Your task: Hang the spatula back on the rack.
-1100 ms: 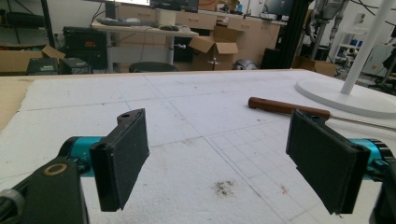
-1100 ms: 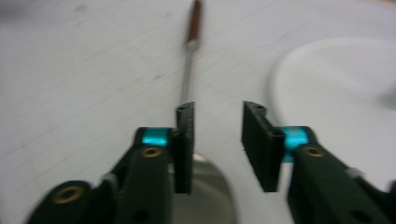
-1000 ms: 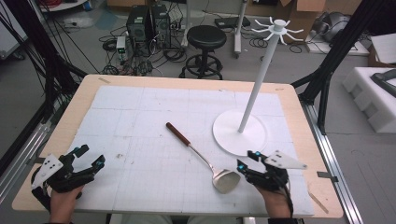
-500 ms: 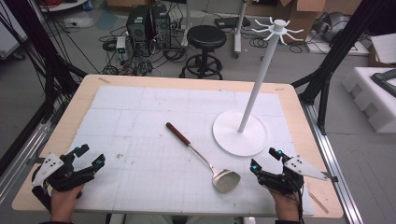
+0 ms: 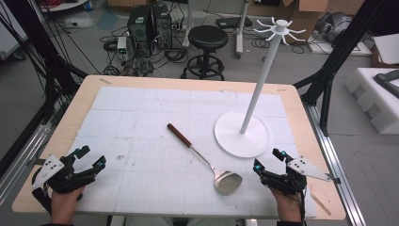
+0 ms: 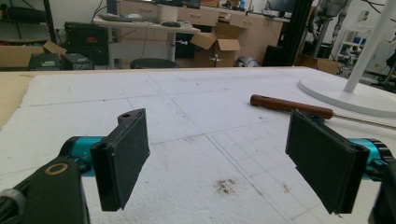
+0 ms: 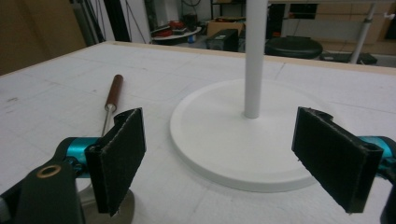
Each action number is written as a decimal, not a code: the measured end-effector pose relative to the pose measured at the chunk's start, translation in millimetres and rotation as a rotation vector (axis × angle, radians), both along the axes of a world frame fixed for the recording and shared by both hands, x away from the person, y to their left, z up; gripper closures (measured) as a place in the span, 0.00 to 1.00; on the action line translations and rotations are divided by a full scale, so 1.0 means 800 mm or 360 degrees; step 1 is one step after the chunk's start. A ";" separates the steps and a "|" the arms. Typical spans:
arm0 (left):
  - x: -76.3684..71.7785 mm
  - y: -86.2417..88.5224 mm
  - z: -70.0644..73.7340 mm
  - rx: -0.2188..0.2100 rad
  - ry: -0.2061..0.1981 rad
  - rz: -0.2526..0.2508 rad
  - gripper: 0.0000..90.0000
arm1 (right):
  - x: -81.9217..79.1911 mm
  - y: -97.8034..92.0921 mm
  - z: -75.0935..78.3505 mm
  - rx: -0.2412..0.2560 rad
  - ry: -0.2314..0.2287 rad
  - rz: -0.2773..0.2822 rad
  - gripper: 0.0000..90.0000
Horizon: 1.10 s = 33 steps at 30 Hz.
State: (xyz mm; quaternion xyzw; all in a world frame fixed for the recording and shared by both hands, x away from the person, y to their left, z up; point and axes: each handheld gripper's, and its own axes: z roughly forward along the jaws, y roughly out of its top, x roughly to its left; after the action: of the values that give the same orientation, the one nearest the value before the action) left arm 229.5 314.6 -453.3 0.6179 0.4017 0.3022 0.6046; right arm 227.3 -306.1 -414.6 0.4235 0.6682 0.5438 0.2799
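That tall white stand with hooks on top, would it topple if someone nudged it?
Probably not from a low push: the stand has a wide flat base resting on the table. A nudge high on its thin pole seems likelier to tip it. The smooth base might slide rather than topple.

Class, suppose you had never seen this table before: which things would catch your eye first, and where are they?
A tall white stand with hooked arms at its top rises from a round base on the table's right half. A metal spatula with a brown wooden handle lies diagonally at mid-table. Open black tongs wait at the near corners, left and right.
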 end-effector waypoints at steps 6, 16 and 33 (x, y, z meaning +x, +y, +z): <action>0.001 0.000 0.000 -0.0013 0.0012 0.0004 0.25 | 0.011 0.031 0.004 -0.0002 0.0118 0.0152 0.19; 0.000 -0.001 0.000 0.0005 0.0002 0.0006 0.25 | 0.059 0.127 0.016 -0.0293 0.0292 0.0459 0.22; 0.000 -0.001 0.000 0.0009 0.0006 0.0001 0.25 | 0.091 0.195 -0.009 -0.0647 0.0608 0.0546 0.45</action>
State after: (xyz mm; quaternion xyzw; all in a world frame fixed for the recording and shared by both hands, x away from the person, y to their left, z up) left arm 229.8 314.0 -453.1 0.6201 0.4021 0.3021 0.6020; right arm 300.5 -150.0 -421.7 0.3347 0.8651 0.3492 0.1325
